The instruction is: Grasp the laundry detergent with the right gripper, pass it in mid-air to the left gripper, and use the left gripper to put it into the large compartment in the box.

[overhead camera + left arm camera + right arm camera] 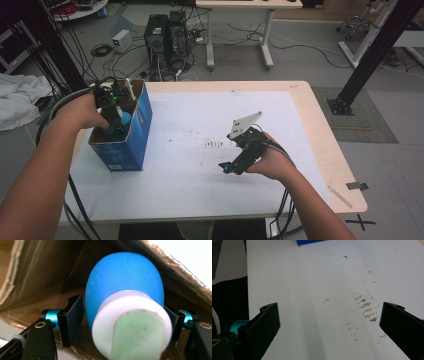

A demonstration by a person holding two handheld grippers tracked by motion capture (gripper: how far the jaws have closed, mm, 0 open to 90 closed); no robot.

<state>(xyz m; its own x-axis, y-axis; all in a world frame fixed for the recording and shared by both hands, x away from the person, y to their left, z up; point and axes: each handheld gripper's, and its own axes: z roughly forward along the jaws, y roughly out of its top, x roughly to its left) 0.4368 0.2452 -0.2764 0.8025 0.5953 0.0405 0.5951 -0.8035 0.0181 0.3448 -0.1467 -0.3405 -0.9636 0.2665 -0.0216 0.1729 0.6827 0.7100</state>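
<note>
- Reaching into the open top of the blue cardboard box (pixel 131 131), the left gripper (pixel 114 119) is pointing down inside it; the person's left hand (pixel 80 111) is gripping it at the box's near-left rim.
- Sitting between that gripper's black jaws, in the left gripper view, is a blue rubber bulb (pixel 125 282) with a white collar (pixel 132 322) and a pale green end face turned toward the camera.
- Jaws of the left gripper (pixel 120 320) are standing partly spread around the bulb: a sliver of gap is showing between the left pad (pixel 72 320) and the blue side, so the pads are not pressing there; the right pad is mostly hidden behind the white collar, and contact on that side cannot be told.
- Brown cardboard walls are rising around the bulb in the left gripper view, with a torn flap edge at the upper right.
- Box is standing on the white sheet (pixel 200 120) at the left side of the table (pixel 320 125), well apart from the right gripper.
- Right gripper (pixel 227 167) is hanging just over the sheet near the table's middle, held by the right hand (pixel 272 160), its grey three-cornered plate (pixel 244 124) tilting up.
- Jaws of the right gripper (pixel 329 322) are spreading wide, holding nothing; bare sheet is lying between them.
- Brown smudge marks (pixel 367 307) are lying on the sheet near the right-hand jaw; the same marks (pixel 214 144) are sitting between box and right gripper in the high view.
</note>
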